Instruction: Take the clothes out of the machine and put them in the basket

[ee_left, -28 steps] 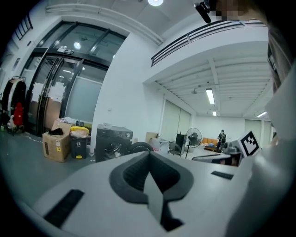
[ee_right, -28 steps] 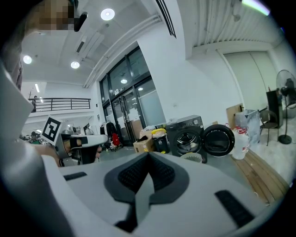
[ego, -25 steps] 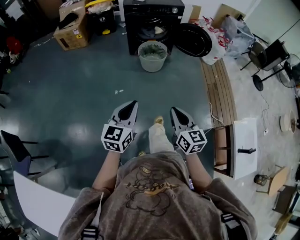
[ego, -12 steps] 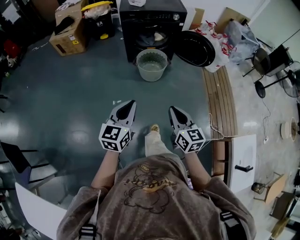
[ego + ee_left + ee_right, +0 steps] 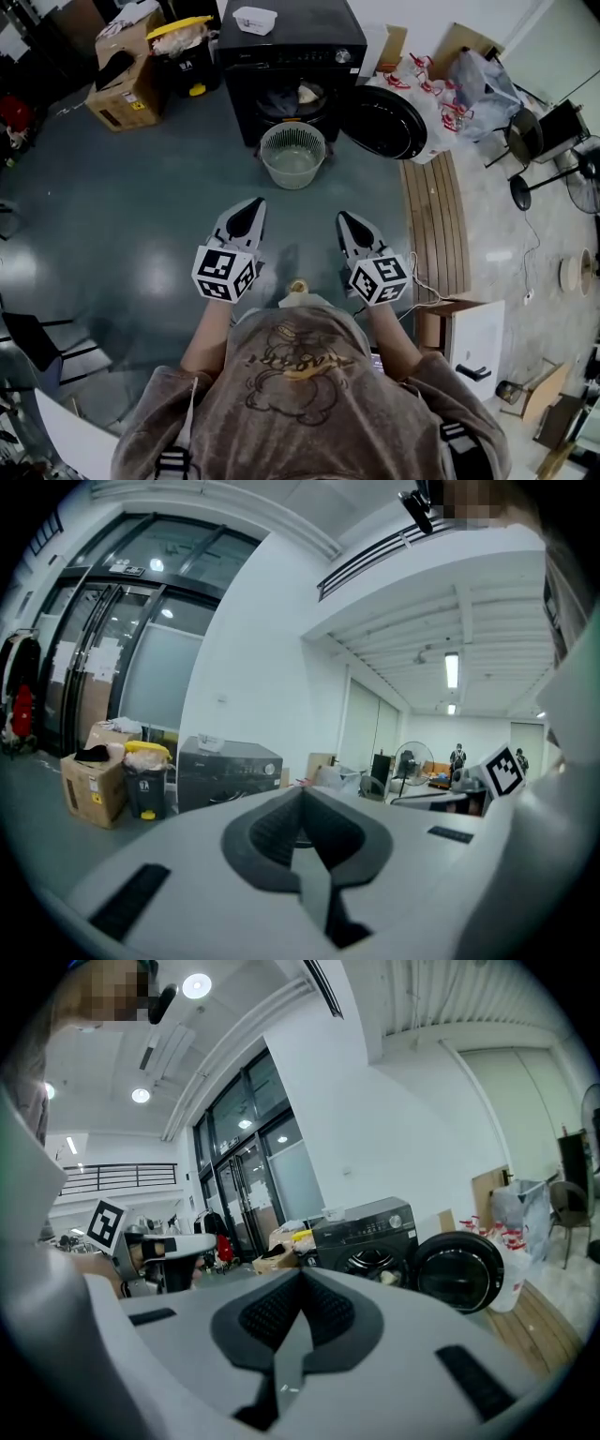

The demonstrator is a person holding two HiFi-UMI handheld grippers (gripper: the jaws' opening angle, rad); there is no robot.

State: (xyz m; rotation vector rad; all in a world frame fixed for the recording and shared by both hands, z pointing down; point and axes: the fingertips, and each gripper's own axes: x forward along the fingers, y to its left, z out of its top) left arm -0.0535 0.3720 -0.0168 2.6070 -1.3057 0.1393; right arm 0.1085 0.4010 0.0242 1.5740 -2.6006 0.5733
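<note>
The clothes [image 5: 298, 94] are lying in a pale heap inside the drum of the black machine [image 5: 291, 42]. Its round mouth is facing you. The heap is too bunched to be showing any long axis. The door [image 5: 384, 122] is hanging wide open, to the right of the mouth in the head view. The basket [image 5: 292, 155] is standing upright on the floor [image 5: 122, 206] just in front of the mouth, with its round opening facing up.

You are holding the left tool [image 5: 251, 204] and the right tool [image 5: 343, 219] side by side, well apart from the basket and pointing toward the machine. Each tool is fully closed, pads meeting, and neither is gripping anything.

Open floor is lying between your tools and the basket, and it is spreading wide to the left. On the right, wooden boards [image 5: 436, 225] are edging that floor, and bags [image 5: 441, 94] are crowding in beside the door. Left of the machine, a bin [image 5: 187, 47] and a cardboard box [image 5: 127, 89] are closing off that corner.
</note>
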